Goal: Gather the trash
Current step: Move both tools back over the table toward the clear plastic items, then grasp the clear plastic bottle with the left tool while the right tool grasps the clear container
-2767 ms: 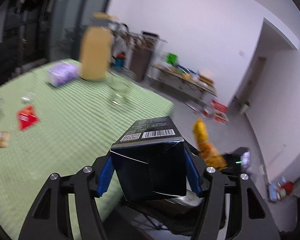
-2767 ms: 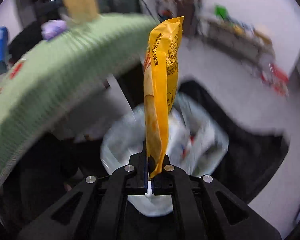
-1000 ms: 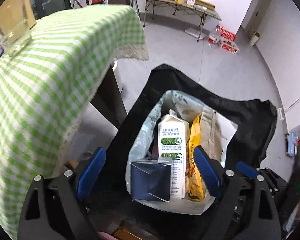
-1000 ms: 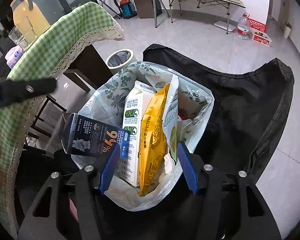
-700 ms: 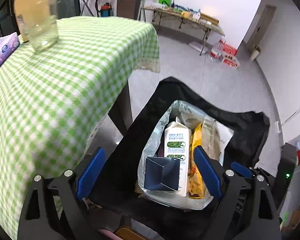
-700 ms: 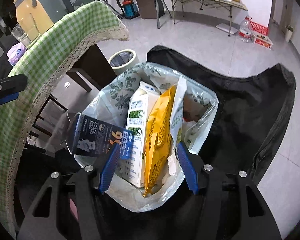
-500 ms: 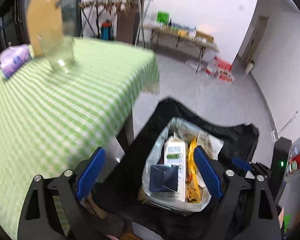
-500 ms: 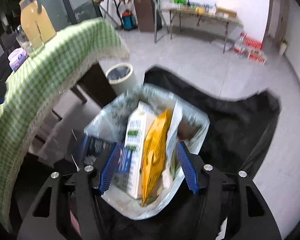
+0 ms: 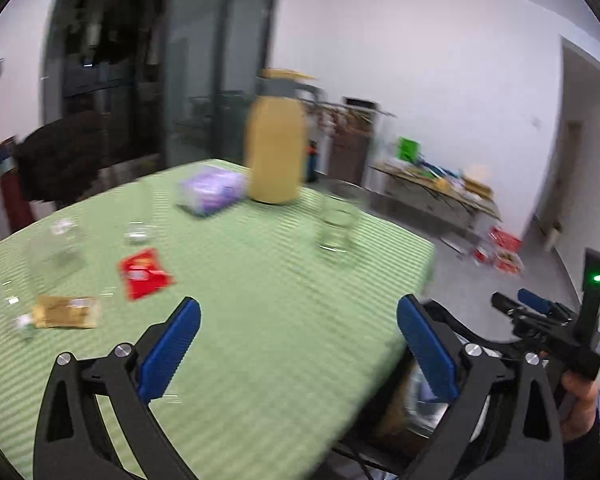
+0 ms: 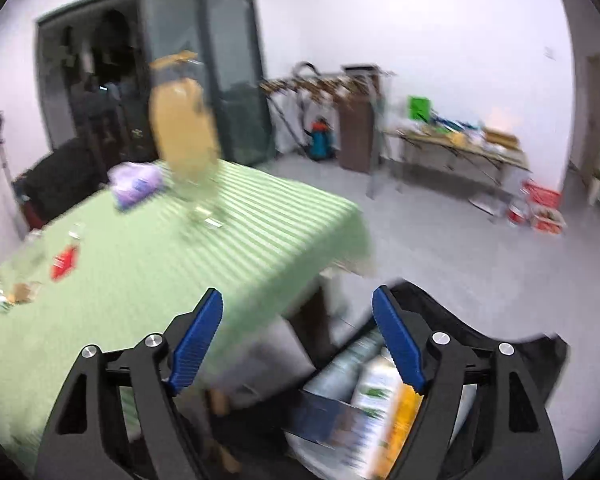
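Both grippers have risen from the trash bag (image 10: 340,364) to face the green-checked table (image 9: 260,300). The left gripper (image 9: 298,344) and right gripper (image 10: 298,336) are spreading wider, nothing between them. On the table lie a red wrapper (image 9: 144,274) and a tan wrapper (image 9: 66,312), left of the yellow jug (image 9: 276,152).

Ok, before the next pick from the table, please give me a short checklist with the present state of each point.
1. Left gripper empty: ok, jaws opening, nothing between the blue pads.
2. Right gripper empty: ok, jaws opening, nothing between them.
3. Trash left on the green checked tablecloth: ok, the red wrapper and the brown wrapper lie flat, apart from each other.
4. Fragile things near the wrappers: not ok, clear glasses stand close by.
5. Trash bag within reach: ok, beside the table corner, with the milk carton and the yellow snack bag inside.
6. Sharp view: not ok, both views are blurred.
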Tool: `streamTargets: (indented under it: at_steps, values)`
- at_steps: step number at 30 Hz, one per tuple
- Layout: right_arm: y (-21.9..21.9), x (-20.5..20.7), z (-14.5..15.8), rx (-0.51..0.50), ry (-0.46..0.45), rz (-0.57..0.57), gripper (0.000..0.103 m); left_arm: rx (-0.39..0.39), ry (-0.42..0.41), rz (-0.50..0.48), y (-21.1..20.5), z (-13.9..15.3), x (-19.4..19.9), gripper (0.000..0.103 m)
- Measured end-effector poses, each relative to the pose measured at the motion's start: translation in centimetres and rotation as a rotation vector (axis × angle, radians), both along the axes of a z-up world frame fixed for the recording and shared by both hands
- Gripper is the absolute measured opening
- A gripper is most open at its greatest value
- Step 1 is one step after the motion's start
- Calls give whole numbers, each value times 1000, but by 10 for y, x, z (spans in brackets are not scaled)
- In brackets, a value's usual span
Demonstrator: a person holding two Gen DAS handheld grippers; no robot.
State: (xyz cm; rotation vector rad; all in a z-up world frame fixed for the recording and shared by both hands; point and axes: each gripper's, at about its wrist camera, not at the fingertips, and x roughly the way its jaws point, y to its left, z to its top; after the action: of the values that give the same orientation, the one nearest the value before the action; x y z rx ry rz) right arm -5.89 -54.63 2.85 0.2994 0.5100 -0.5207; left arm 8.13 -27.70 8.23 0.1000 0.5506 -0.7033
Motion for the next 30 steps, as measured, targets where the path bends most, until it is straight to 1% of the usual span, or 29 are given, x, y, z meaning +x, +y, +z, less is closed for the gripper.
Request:
streamTargets:
  at_steps: [2, 4, 9, 12, 14, 15, 16, 18, 20, 22, 24, 27, 29, 30]
  values:
    - [24, 24, 16, -20, -38, 61, 76, 5, -3, 52, 24, 2, 13, 95]
    - [43, 41, 26, -44, -54, 110, 79, 5, -8, 109, 52, 2, 28, 95]
    - [102, 97, 40, -91, -62, 275, 80, 81, -44, 305, 121, -9, 81, 95]
    - [135, 128, 39, -104, -48, 365, 80, 107, -10, 468, 165, -22, 128, 95]
    - [154, 141, 37, -113, -40, 404, 80, 109, 41, 573, 193, -33, 161, 95]
    - [162, 154, 35, -117, -32, 430, 80, 89, 95, 593, 210, -41, 179, 95]
    - [171, 166, 33, -123, -22, 457, 80, 64, 155, 583, 223, -47, 196, 94]
    - [185, 179, 32, -124, -15, 493, 80, 14, 237, 568, 241, -56, 223, 94]
    - [199, 194, 31, -125, -3, 531, 80, 12, 261, 587, 246, -62, 238, 93]
    - [214, 208, 31, -120, 7, 563, 80, 43, 271, 618, 250, -73, 259, 88]
    - [227, 223, 31, -113, 18, 589, 80, 47, 304, 629, 253, -86, 279, 88]
    - [245, 244, 31, -104, 28, 627, 80, 13, 353, 657, 258, -101, 303, 87]
    - [253, 257, 33, -93, 35, 644, 80, -32, 366, 660, 263, -110, 315, 87]
    - [258, 268, 33, -73, 43, 659, 80, -45, 371, 660, 265, -113, 317, 82]
